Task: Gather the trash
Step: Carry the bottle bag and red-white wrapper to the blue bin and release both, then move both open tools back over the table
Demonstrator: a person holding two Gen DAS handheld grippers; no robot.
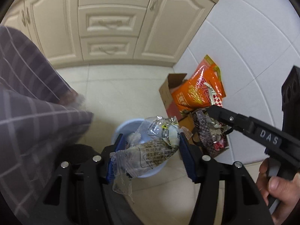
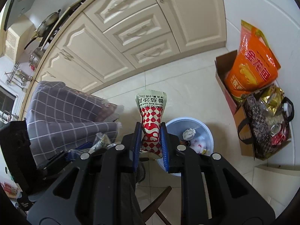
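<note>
My left gripper (image 1: 151,138) is shut on a bunch of crumpled clear plastic wrappers (image 1: 150,150). It hangs right above a light blue trash bin (image 1: 117,131) on the floor. My right gripper (image 2: 151,125) is shut on a red-and-white checkered sauce packet (image 2: 151,120) that stands up between its blue pads, just left of the bin (image 2: 187,120). Crumpled paper and wrappers lie inside the bin. In the left wrist view the right gripper (image 1: 213,110) reaches in from the right, held by a hand (image 1: 277,183). In the right wrist view the left gripper shows at lower left, with its wrappers (image 2: 101,140).
A cardboard box (image 2: 223,78) with an orange bag (image 2: 251,69) stands by the white tiled wall. A dark patterned tote (image 2: 262,123) full of packaging stands beside it. Cream cabinets (image 1: 112,22) run along the back. A person's plaid trouser legs (image 1: 28,97) are on the left.
</note>
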